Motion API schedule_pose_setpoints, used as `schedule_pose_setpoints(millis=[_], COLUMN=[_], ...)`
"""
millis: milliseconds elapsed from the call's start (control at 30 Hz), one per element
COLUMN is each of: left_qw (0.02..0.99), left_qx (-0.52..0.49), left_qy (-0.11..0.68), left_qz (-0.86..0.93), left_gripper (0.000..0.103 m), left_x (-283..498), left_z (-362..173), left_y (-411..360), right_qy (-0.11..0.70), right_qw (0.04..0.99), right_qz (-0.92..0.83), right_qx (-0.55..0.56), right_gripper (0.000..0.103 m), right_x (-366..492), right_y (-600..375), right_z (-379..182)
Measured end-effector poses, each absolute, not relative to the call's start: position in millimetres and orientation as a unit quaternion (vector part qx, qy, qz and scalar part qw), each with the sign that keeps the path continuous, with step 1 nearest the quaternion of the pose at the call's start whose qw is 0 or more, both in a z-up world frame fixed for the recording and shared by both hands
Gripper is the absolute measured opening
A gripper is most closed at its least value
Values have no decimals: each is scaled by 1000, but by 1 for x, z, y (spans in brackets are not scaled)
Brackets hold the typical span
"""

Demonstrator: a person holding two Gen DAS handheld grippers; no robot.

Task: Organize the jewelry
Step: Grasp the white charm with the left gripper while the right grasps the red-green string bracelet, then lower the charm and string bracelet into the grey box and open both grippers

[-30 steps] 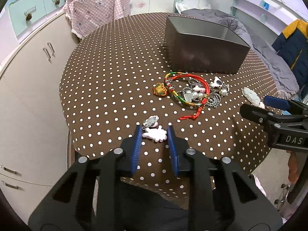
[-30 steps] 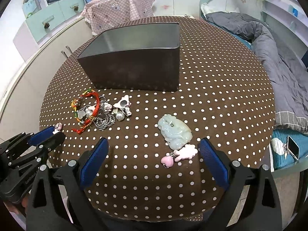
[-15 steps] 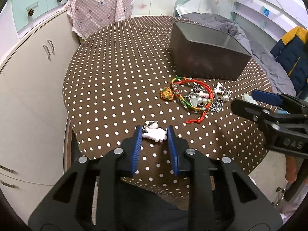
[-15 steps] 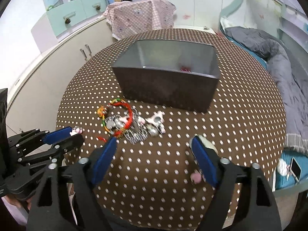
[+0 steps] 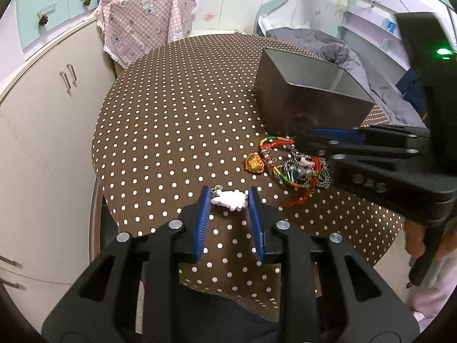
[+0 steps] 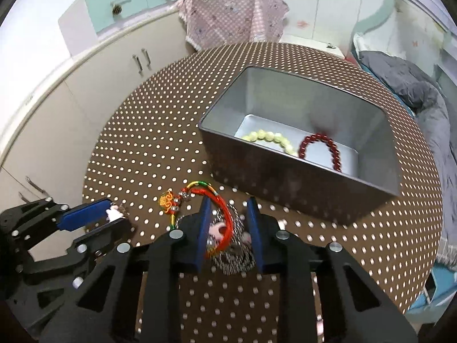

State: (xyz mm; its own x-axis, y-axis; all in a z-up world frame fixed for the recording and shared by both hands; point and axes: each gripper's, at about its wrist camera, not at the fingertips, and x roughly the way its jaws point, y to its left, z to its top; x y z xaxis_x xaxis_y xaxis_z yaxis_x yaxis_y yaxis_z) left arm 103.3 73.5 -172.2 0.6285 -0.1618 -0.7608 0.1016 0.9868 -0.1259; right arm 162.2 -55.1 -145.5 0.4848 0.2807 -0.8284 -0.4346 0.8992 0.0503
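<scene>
Left gripper [image 5: 230, 200]: jaws narrowed onto white charm [image 5: 230, 198], pads touching both its ends, near table [image 5: 171, 120] edge. Right gripper [image 6: 228, 223]: jaws partly closed around tangled jewelry pile [image 6: 228, 237]; firm grip unclear. Grey tin [image 6: 300, 183] just beyond holds yellow bead bracelet [image 6: 271, 138] and red bead bracelet [image 6: 322, 148]. Orange charm [image 5: 254, 164] beside pile.

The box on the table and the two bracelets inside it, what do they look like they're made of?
Box: likely metal, with a dull brushed sheen and thin straight walls. Pale bracelet: round yellow-green beads, maybe jade or glass. Red bracelet: glossy dark-red beads, glass or stone; can't tell which.
</scene>
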Motion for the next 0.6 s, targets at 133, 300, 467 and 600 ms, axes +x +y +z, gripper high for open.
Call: schedule_pose_setpoints(millis=[133,300,467,600], left_qw=[904,905,908,910], left_qx=[-39,-40,-42,-44], left_qy=[420,417,412,406], left_qz=[-74,-71,-67,-66], left_gripper=[27,27,27,27], left_x=[108,110,111,110], left_z=[-170,-169,-166,-161], left_y=[77,78,82,84], right_qy=[478,472,460,446], right_qw=[848,851,859,867], right_qz=[209,211,212,214], right_qx=[-93,-88,-74,-61], right_gripper=[5,2,2,2], right_x=[169,165,161,154], right_y=[-49,-53,-60,-68], right_z=[-156,-152,-140,-126])
